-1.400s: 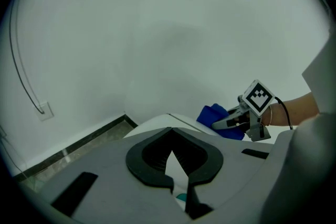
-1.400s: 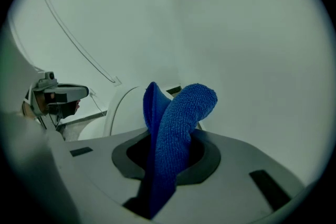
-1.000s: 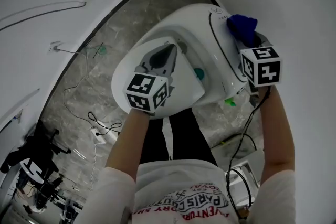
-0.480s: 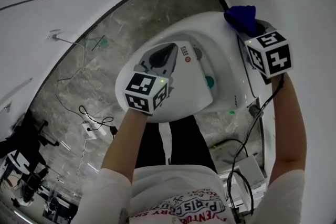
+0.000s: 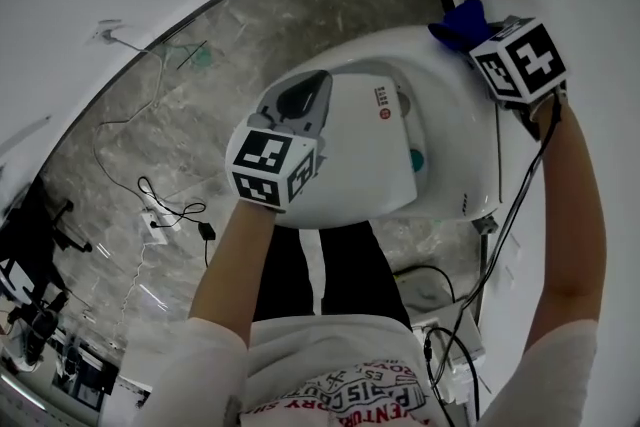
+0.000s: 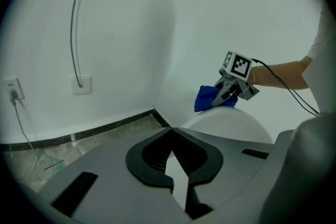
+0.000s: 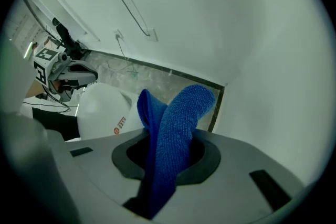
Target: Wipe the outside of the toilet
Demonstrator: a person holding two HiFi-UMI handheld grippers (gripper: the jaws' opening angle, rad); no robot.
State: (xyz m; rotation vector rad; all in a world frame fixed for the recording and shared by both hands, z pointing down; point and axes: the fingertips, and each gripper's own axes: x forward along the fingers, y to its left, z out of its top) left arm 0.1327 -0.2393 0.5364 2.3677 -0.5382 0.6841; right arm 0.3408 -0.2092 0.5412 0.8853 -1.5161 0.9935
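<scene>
Right gripper (image 7: 169,173): fingers clamped on blue cloth (image 7: 177,128), at rear of toilet (image 5: 455,130), beside wall. Left gripper (image 6: 176,162): fingers closed together, empty, over toilet front.

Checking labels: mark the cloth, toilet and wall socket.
cloth (image 7: 178,123), right gripper view, middle of the tall fold.
toilet (image 5: 350,165), head view, bare top of the lid.
socket (image 6: 10,85), left gripper view, its face plate.

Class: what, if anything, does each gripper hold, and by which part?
The right gripper pinches the blue cloth by a bunched fold; the left gripper, jaws together, holds nothing.
</scene>
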